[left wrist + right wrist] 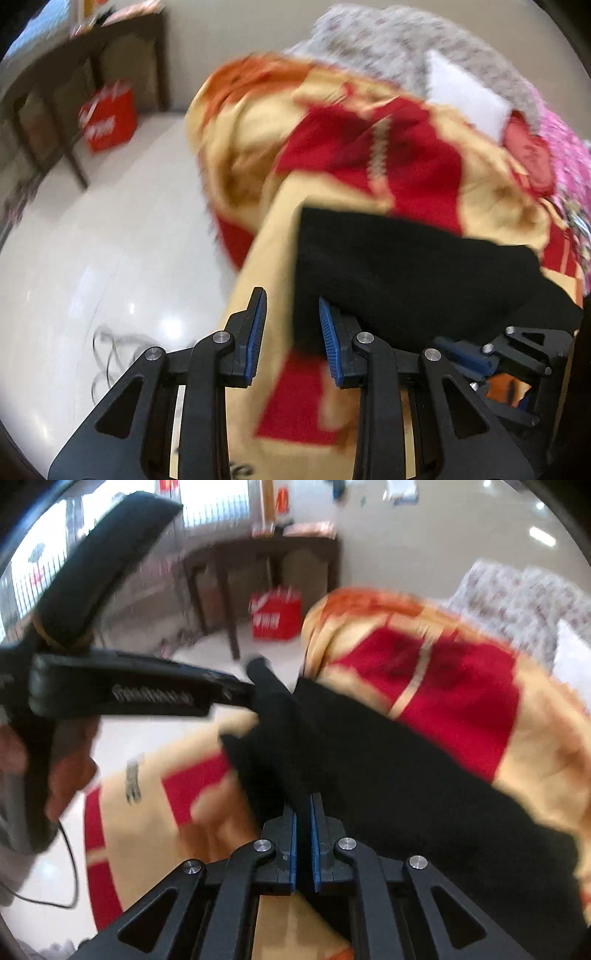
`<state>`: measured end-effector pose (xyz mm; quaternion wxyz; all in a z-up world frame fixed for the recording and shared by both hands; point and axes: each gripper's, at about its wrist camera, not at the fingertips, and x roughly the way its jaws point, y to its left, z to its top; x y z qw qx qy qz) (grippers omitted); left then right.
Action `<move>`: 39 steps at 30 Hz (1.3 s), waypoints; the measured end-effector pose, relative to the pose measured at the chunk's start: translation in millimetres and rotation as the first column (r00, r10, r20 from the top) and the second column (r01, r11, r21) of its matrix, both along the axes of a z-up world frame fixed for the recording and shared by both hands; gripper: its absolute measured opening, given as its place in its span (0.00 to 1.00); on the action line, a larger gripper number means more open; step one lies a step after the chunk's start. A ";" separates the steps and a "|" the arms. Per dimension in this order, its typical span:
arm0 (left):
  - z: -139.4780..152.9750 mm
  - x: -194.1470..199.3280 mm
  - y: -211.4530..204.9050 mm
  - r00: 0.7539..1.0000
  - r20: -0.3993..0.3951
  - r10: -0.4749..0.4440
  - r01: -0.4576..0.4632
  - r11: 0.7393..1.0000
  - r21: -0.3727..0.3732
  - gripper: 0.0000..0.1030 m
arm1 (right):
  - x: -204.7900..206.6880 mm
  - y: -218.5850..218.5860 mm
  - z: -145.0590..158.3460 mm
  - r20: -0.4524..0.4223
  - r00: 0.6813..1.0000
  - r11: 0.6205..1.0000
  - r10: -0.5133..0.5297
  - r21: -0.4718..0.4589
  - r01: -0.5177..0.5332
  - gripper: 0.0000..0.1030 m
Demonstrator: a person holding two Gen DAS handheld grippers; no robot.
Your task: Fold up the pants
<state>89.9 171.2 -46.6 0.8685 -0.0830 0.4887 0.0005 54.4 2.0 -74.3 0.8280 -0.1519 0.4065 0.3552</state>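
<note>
The black pants (413, 273) lie folded on a red and yellow blanket (369, 162) on a bed. In the left wrist view my left gripper (291, 332) is open at the pants' near left corner, its right pad against the cloth. My right gripper (303, 834) is shut on an edge of the pants (369, 760). It also shows in the left wrist view (517, 354) at the lower right. The left gripper shows in the right wrist view (243, 692), at the pants' far corner, with the hand that holds it. Both views are blurred.
A dark wooden table (258, 565) stands by the wall with a red box (275, 618) beneath it. The white tiled floor (110, 258) lies left of the bed. A grey patterned cloth (406, 40), a white pillow (461, 96) and pink cloth (569, 155) lie beyond the blanket.
</note>
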 end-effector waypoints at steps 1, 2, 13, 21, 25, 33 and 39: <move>-3.8 -2.2 6.1 1.000 -0.011 0.019 -0.019 1.000 -0.005 0.26 | -3.0 -0.8 2.2 0.018 1.000 1.000 0.000 0.000 0.000 0.10; -4.9 -5.7 13.3 0.999 -0.015 0.045 -0.045 0.999 -0.005 0.26 | -5.5 -4.0 8.1 0.016 1.000 1.000 0.008 0.018 -0.009 0.12; 48.2 -25.7 -35.5 0.992 0.124 -0.036 0.038 0.999 -0.014 0.35 | -25.0 -102.6 52.9 0.084 0.979 0.981 -0.186 0.066 0.181 0.29; 14.3 -20.4 -96.6 0.993 0.071 -0.097 0.096 0.995 0.019 0.42 | -18.0 -180.5 28.0 0.026 0.914 0.914 -0.405 0.026 0.405 0.29; -8.1 -13.8 -106.8 0.994 0.024 -0.110 0.108 0.992 0.060 0.42 | -12.9 -199.0 4.8 -0.040 0.891 0.892 -0.452 0.002 0.452 0.29; 19.6 -24.5 -122.2 0.989 0.057 -0.135 0.133 0.991 0.025 0.42 | -55.8 -275.6 44.4 -0.010 0.830 0.821 -0.558 0.142 0.553 0.30; 31.0 -30.7 -172.6 0.964 0.073 -0.255 0.257 0.966 -0.026 0.42 | -95.3 -372.4 45.4 0.054 0.666 0.668 -0.744 0.041 0.743 0.32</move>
